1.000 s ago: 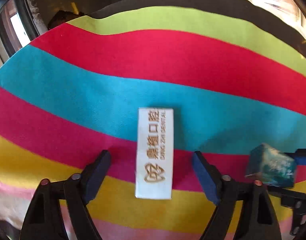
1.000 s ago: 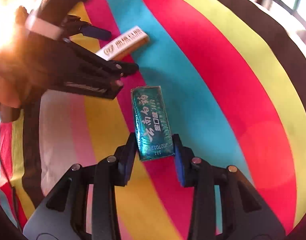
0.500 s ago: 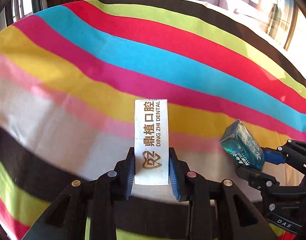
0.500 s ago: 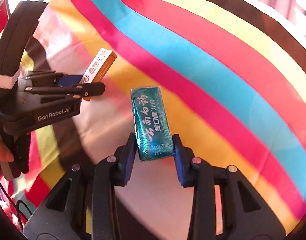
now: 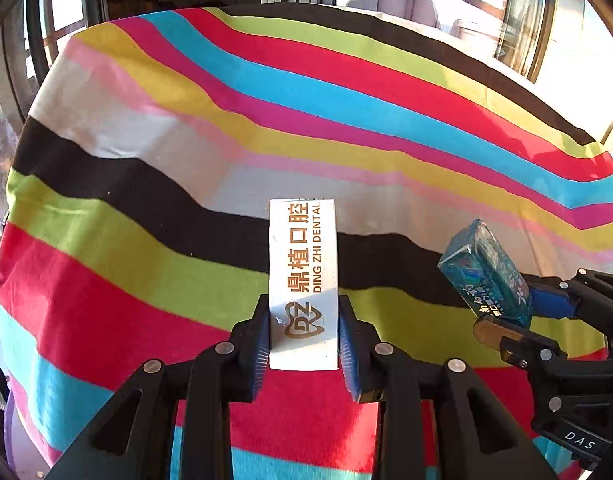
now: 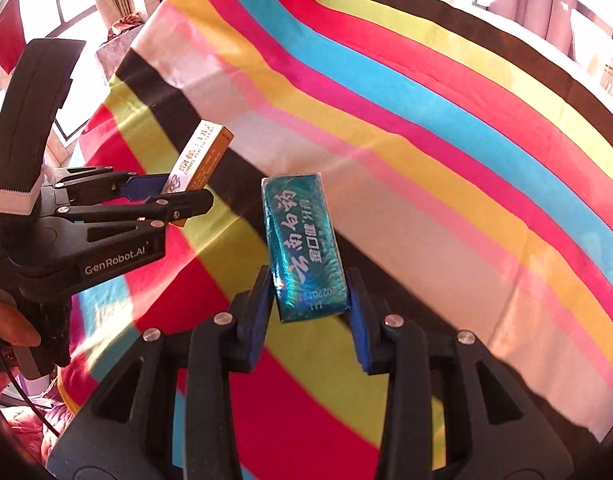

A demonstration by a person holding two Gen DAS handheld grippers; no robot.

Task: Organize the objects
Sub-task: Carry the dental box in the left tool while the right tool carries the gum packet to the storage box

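My left gripper [image 5: 304,340] is shut on a white box [image 5: 303,276] printed "DING ZHI DENTAL" and holds it in the air above the striped cloth. The same box [image 6: 200,158] shows in the right wrist view, with an orange side, held by the left gripper [image 6: 174,194]. My right gripper [image 6: 308,300] is shut on a shiny teal box [image 6: 302,244] and holds it raised above the cloth. In the left wrist view the teal box [image 5: 486,274] sits in the right gripper [image 5: 518,312] at the right.
A table covered by a multicoloured striped cloth [image 5: 346,92] fills both views; it also shows in the right wrist view [image 6: 446,128]. Windows and a dark doorway stand behind the far edge. The person's hand [image 6: 10,320] is at the left.
The left gripper closed on the white box that lay on the cloth and lifted it. Both grippers rose and pulled back, so more of the cloth shows. The teal box stayed held.
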